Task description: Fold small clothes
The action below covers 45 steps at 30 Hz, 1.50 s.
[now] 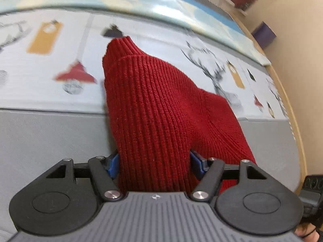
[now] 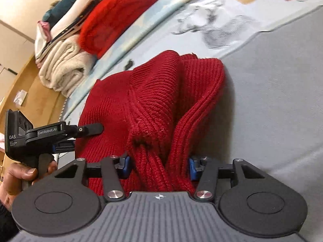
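Both sets of jaws are pinching knit: the left gripper (image 1: 154,165) has a thick ribbed band of the red sweater (image 1: 153,104) bunched between its blue pads, and the right gripper (image 2: 159,167) is clamped on two gathered folds of the same garment. The sweater rises up the centre of each frame from the jaws, its far end draped onto the grey mat (image 1: 46,137), with a ribbed cuff or hem at upper centre of the left view. In the right view the left gripper shows at mid-left, biting the sweater's edge. The risk, I'd say: that thick bunched knit could slide out of either grip under tension, or the fold could land crooked because the right side holds doubled layers. Beyond lies the printed cloth (image 1: 60,64) with lamps and deer; a stack of folded clothes (image 2: 97,24) sits upper left in the right view, well apart, not in the way
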Each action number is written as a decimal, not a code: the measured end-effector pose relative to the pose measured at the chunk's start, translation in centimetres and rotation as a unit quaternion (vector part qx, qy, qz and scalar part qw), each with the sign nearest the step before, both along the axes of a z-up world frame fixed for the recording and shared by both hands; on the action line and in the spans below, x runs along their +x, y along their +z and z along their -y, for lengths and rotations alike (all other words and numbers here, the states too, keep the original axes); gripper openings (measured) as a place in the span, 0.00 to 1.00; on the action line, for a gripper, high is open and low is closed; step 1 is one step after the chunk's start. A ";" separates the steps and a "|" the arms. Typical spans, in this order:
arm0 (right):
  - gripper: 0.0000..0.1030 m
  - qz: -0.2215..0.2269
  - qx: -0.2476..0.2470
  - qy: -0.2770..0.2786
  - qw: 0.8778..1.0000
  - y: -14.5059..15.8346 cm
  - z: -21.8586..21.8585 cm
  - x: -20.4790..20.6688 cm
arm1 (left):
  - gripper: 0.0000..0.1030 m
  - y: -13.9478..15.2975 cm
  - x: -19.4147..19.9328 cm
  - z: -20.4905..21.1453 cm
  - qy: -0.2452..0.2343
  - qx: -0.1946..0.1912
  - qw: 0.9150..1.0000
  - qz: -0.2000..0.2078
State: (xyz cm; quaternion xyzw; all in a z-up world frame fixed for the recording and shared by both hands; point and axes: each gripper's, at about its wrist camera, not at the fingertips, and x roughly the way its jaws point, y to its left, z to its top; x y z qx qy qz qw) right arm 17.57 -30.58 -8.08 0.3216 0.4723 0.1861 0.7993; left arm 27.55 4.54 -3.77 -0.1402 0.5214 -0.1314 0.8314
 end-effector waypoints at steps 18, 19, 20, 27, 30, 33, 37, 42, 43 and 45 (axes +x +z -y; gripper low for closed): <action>0.50 0.005 -0.028 0.044 0.999 0.4 -5.2 2.9 | 0.74 3.7 -2.3 -3.6 -0.020 0.074 0.996 0.053; 0.50 0.011 -0.034 0.049 0.998 0.8 -5.3 2.5 | 0.74 3.9 -2.8 -3.2 -0.040 0.074 0.995 0.056; 0.50 0.017 -0.036 0.053 0.998 1.1 -5.2 2.4 | 0.73 3.8 -3.3 -2.8 -0.061 0.084 0.993 0.055; 0.52 0.015 -0.088 0.068 0.994 0.8 -6.1 2.0 | 0.70 1.5 -4.4 -1.5 -0.105 0.137 0.984 0.037; 0.52 0.037 -0.077 0.062 0.994 2.2 -5.9 1.4 | 0.64 3.1 -5.8 -1.6 -0.112 0.144 0.982 0.057; 0.52 0.032 -0.125 0.089 0.988 2.2 -6.4 1.0 | 0.65 1.4 -7.1 -0.7 -0.155 0.169 0.973 0.033; 0.55 -0.002 -0.140 0.089 0.986 1.0 -6.5 0.7 | 0.72 0.5 -8.4 0.8 -0.191 0.219 0.955 0.059; 0.68 0.024 -0.103 0.078 0.991 2.5 -6.1 0.1 | 0.76 1.9 -7.0 -2.4 -0.082 0.139 0.986 0.043; 0.69 0.019 -0.106 0.080 0.991 2.3 -6.1 0.1 | 0.78 1.7 -6.7 -3.1 -0.064 0.124 0.990 0.031; 0.69 0.002 -0.118 0.087 0.989 1.4 -6.4 0.2 | 0.81 0.8 -6.1 -4.0 -0.040 0.091 0.995 0.003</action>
